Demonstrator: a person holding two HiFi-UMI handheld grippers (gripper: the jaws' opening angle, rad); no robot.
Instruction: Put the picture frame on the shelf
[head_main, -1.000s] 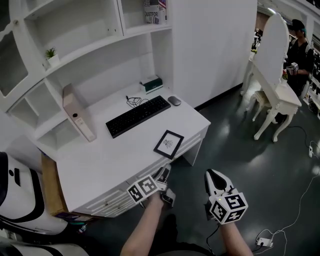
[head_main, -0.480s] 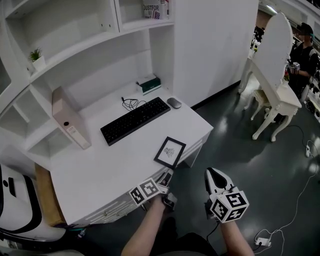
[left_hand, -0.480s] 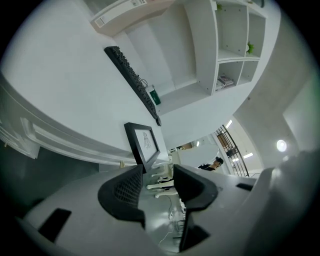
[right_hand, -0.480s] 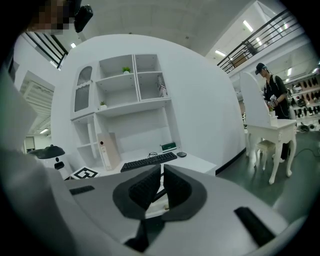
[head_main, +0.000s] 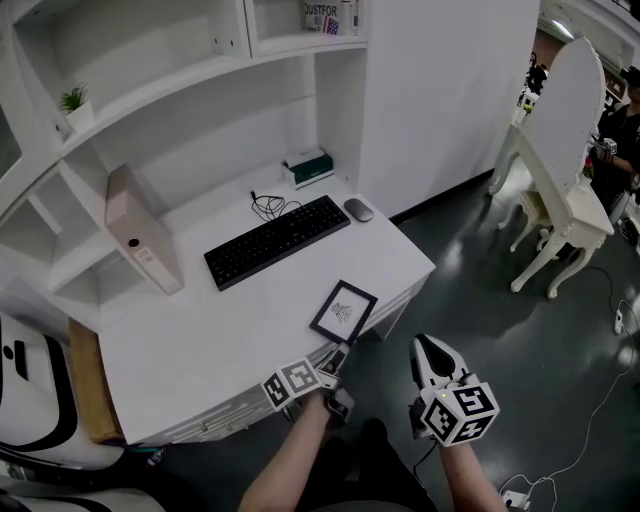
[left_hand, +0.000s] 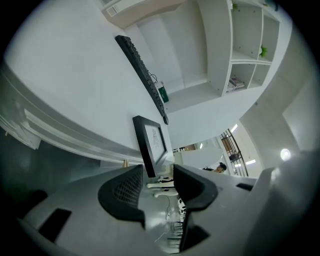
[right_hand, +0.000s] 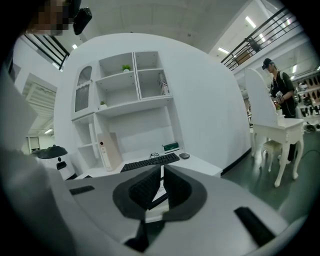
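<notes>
The black picture frame (head_main: 343, 311) lies flat near the front right corner of the white desk (head_main: 200, 330). My left gripper (head_main: 333, 360) hovers just off the desk's front edge, a short way in front of the frame, open and empty. In the left gripper view the frame (left_hand: 150, 144) shows just beyond the gap between the jaws of the left gripper (left_hand: 157, 182). My right gripper (head_main: 426, 352) hangs over the dark floor to the right of the desk, shut and holding nothing. The white shelf (head_main: 200, 75) rises behind the desk.
On the desk are a black keyboard (head_main: 278, 240), a mouse (head_main: 358, 209), a pink binder (head_main: 140, 240), a green box (head_main: 307, 165) and a coiled cable. A small plant (head_main: 72, 100) sits on the shelf. A white dressing table (head_main: 565, 200) stands at the right.
The view has shifted closer to the desk. My left gripper has come nearer to the frame's front edge. The right gripper holds about the same place.
</notes>
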